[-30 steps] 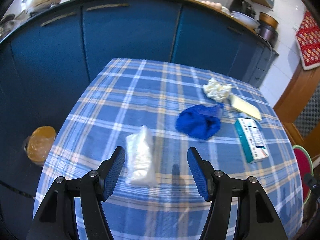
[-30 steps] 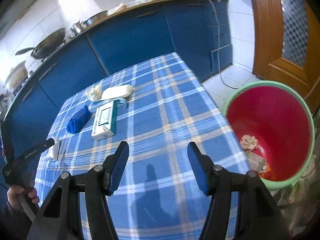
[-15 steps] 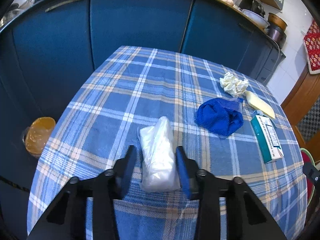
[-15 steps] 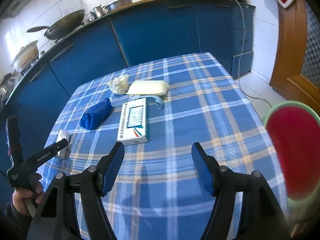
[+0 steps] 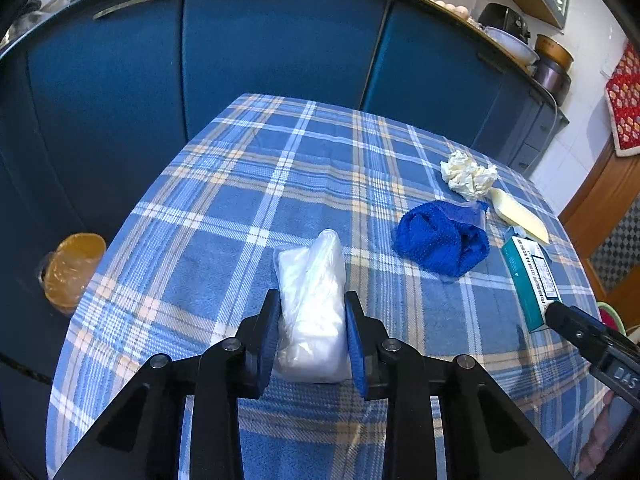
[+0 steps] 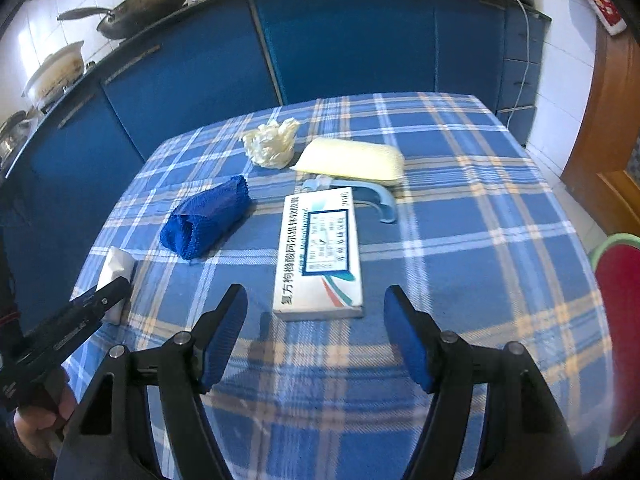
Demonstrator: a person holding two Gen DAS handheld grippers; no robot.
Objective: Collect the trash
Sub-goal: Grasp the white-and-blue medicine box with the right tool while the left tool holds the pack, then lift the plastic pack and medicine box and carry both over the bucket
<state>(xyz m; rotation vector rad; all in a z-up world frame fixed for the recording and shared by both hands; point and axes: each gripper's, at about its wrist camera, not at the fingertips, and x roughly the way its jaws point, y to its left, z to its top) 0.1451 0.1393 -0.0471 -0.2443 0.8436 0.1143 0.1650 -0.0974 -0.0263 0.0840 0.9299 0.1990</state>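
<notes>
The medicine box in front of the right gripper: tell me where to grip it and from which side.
Grip the medicine box across its narrow width, at the near short end. It lies flat on the tablecloth, long axis pointing away from the right gripper, whose open jaws already straddle that end. Come from above and in front, probably lowering the fingers down both long edges, clear of the blue plastic piece beyond it.

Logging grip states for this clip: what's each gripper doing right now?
Left gripper: jaws closing, pads pressing the white plastic bag.
Right gripper: open, holding nothing, the medicine box lying ahead.
</notes>
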